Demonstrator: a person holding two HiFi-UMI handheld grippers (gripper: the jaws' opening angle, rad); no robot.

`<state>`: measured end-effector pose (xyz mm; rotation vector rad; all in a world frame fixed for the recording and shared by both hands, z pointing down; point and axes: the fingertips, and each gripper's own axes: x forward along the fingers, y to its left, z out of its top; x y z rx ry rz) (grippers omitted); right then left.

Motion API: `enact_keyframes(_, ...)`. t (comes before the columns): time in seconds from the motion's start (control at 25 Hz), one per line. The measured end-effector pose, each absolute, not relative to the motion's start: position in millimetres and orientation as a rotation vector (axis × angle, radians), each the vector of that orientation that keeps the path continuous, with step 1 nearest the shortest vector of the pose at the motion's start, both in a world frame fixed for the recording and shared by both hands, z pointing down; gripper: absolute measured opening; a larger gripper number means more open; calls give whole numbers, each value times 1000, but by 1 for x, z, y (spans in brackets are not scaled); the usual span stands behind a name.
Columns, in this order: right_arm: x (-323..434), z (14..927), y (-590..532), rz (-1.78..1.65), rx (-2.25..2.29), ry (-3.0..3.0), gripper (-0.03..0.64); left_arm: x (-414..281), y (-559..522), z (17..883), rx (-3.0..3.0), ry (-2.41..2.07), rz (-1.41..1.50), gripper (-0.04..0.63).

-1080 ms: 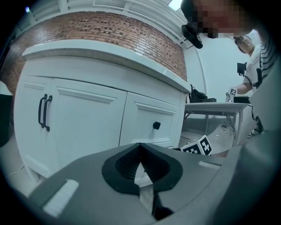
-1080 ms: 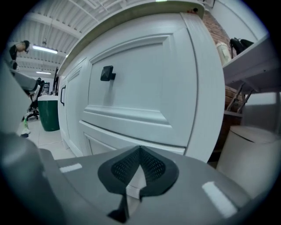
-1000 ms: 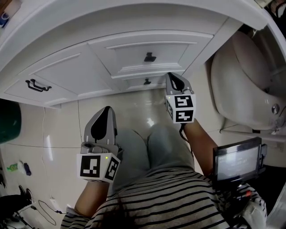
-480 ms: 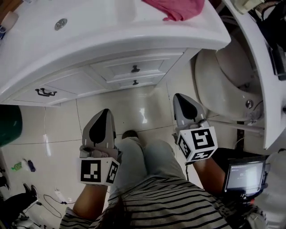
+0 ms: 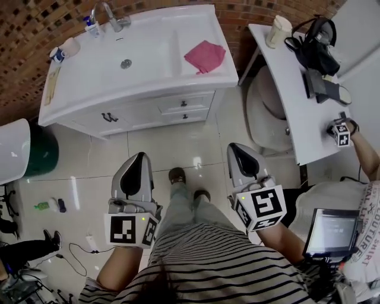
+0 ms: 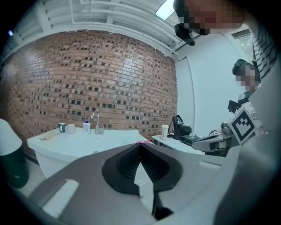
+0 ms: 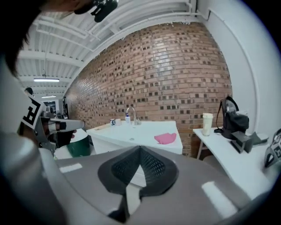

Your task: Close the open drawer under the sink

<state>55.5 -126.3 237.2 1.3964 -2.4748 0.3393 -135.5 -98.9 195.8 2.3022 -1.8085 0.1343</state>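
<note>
Left gripper [image 5: 140, 155] and right gripper [image 5: 236, 146]: jaws pressed together on both, nothing between them, held over the floor [image 5: 178, 145]. Vanity [image 5: 136, 113] at 12 o'clock, well apart. Drawer [image 5: 184, 103] under the sink [image 5: 148, 53] sits flush with the front. Pink cloth [image 5: 205, 56] lies at the sink top's 3 o'clock edge.

Bright, even overhead light fills the room, striking pale glare spots off the glossy floor tiles [image 5: 196, 161] and nearly washing out the white sink top [image 5: 148, 56], with only soft shadows below. Both gripper views bow hard toward dark rounded corners, curving the brick wall [image 6: 88, 70], while a ceiling panel [image 6: 166, 9] and a fluorescent tube [image 7: 44, 80] burn white. Nearest each lens, the left gripper [image 6: 139, 146] and right gripper [image 7: 139, 149] loom soft and slightly out of focus.
</note>
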Motion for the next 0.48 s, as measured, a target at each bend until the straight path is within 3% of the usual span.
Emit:
enact_keyframes(0.2, 58, 164, -63, 338, 1387, -2573, -2, -134, -27, 143, 2302, -1822, 126, 14)
enact_keyframes(0.48, 42, 130, 13, 258, 1468, -2594, -2, -158, 56, 125, 2325, -1833, 74, 14)
